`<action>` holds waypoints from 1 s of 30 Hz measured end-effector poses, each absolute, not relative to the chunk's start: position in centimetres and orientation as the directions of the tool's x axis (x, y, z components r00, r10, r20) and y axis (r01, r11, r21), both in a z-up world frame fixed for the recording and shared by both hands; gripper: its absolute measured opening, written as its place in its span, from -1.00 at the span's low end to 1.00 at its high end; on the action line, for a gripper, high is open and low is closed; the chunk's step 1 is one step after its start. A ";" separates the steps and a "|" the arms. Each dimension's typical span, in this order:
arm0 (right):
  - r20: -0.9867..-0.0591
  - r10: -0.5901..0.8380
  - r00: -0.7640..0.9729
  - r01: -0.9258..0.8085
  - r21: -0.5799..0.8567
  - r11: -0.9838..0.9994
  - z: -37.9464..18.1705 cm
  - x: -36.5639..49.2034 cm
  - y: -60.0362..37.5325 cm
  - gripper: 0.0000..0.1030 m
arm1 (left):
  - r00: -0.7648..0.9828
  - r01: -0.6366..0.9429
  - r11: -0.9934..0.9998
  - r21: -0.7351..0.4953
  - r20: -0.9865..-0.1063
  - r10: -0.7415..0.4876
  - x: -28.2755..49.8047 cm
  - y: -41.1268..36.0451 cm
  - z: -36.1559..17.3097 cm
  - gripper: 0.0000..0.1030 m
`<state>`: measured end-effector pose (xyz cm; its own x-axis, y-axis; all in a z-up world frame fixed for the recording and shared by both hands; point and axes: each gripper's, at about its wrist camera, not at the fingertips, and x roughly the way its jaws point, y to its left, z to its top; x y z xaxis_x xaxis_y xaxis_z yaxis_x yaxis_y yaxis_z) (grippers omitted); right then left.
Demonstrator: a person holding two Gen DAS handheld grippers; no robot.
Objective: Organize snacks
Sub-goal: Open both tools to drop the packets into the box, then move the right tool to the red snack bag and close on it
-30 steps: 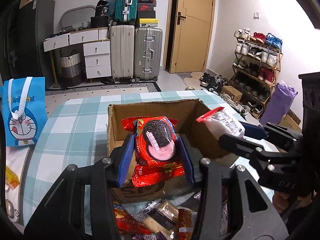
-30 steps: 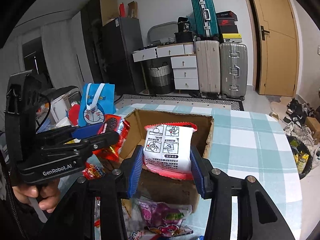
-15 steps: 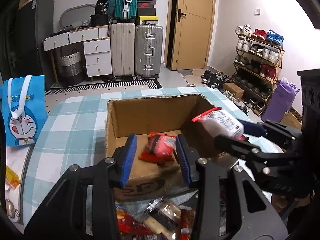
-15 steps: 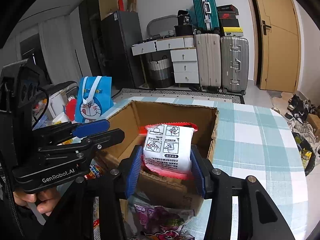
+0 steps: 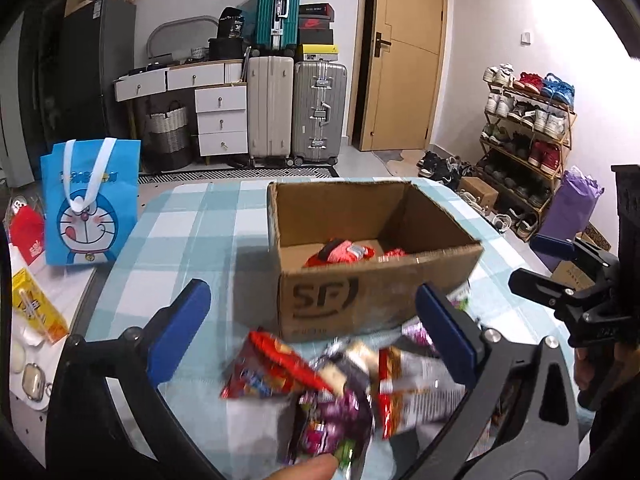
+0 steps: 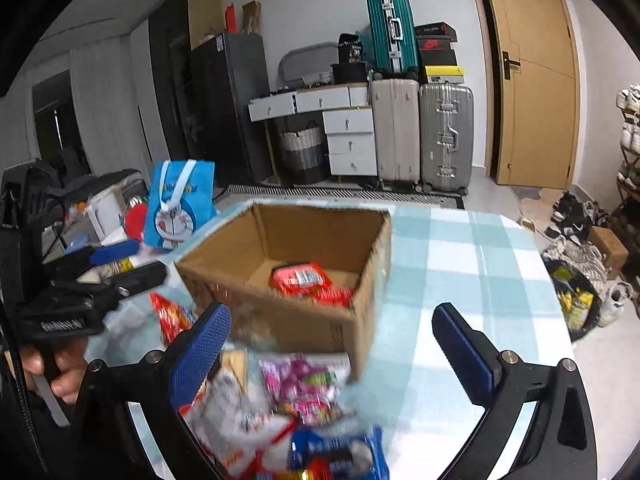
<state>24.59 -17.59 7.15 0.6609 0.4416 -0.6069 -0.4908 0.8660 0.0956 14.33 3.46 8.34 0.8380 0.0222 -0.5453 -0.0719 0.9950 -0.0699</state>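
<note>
With both packets already lying in the cardboard box (image 5: 376, 300), the step in hand read as going back to the loose snack pile (image 5: 340, 392) on the near side of the box for the next pick. Left gripper (image 5: 316, 336) had just been opening; its jaws stood wide apart with nothing between them, pile below and slightly ahead. Right gripper (image 6: 332, 350) had likewise just been opening, jaws wide, empty, over the purple packet (image 6: 300, 380) and the blue one (image 6: 340, 454) at the frame bottom.

To do it well, my read:
- pick one packet at the pile's edge, not the overlapped middle
- close across the narrow side, on the crimped end if reachable; the film looks slippery
- keep the two grippers on separate packets, they work close together
- clear the box's near wall on the carry

Red packets (image 6: 304, 280) sat on the box floor, right half, touching each other. Box stood on the checked tablecloth (image 5: 192, 224).

Pose: both grippers pitched down toward the table, side by side, each hand visible in the other's view. Pile was motion-blurred, so exact packet edges couldn't be told.
</note>
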 end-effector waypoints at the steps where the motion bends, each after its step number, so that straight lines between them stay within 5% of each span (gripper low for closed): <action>1: -0.614 0.435 0.659 -0.490 0.089 0.867 7.1 24.0 -17.9 0.99 | 0.837 -0.078 0.995 -0.068 -0.547 0.028 13.5 3.4 8.3 0.98; 12: -0.666 0.389 0.636 -0.461 0.076 0.884 4.7 18.8 -19.9 0.99 | 0.791 -0.055 0.998 -0.029 -0.612 0.026 8.6 2.4 4.8 0.98; 30: -0.796 0.336 0.504 -0.508 0.042 0.861 0.1 19.2 -19.3 0.99 | 0.715 -0.058 0.997 -0.056 -0.699 0.002 10.9 1.5 1.3 0.98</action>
<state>19.22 -19.32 0.11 0.5039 0.3363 -0.7956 -0.5076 0.8606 0.0423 10.93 1.45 1.30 0.7147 0.0024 -0.6995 -0.0583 0.9967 -0.0562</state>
